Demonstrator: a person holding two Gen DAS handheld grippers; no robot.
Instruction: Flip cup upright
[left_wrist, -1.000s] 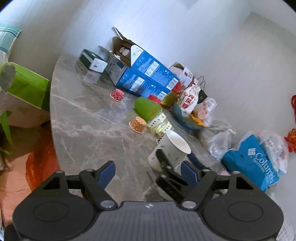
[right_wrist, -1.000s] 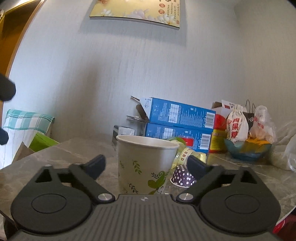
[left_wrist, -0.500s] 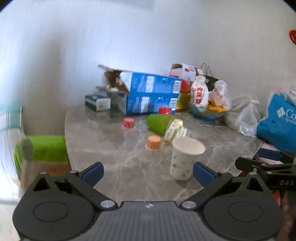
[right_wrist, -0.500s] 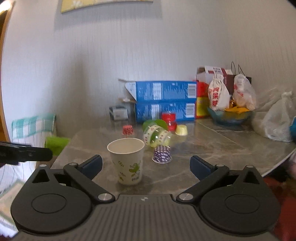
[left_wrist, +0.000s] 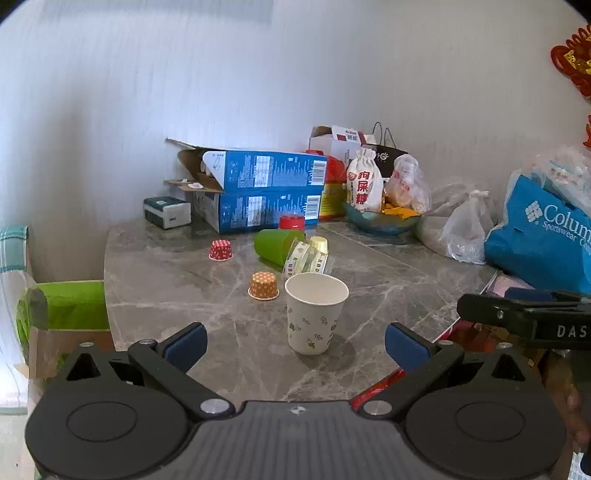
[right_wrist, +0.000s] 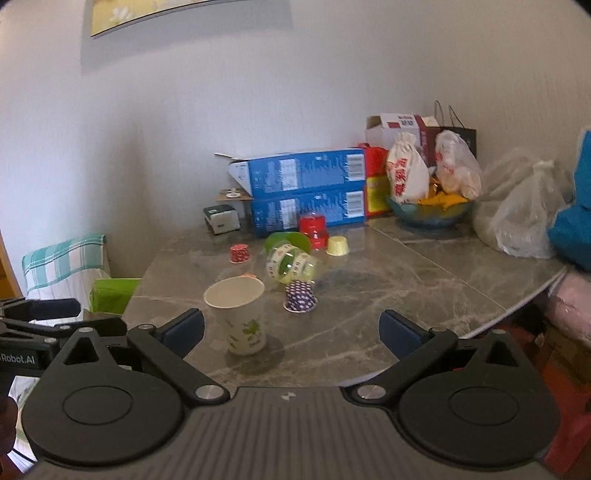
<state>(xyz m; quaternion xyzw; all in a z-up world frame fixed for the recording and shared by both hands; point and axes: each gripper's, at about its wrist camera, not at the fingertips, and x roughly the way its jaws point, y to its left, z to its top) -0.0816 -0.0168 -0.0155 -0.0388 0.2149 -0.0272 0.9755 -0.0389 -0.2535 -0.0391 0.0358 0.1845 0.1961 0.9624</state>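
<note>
A white paper cup with green leaf prints stands upright, mouth up, near the front of the grey marble table. It also shows in the right wrist view. My left gripper is open and empty, held back from the cup at the table's front edge. My right gripper is open and empty, also back from the cup, which stands ahead and to its left. The right gripper's body shows at the right edge of the left wrist view.
Small paper baking cups lie around: orange, red, purple, yellow. A green cup with a clear bottle lies on its side. Blue boxes, a bowl and bags crowd the back and right.
Both grippers have drawn back and away from the cup, which stays upright on the table. The right gripper, which had the cup between its fingers, now stands clear of it.
</note>
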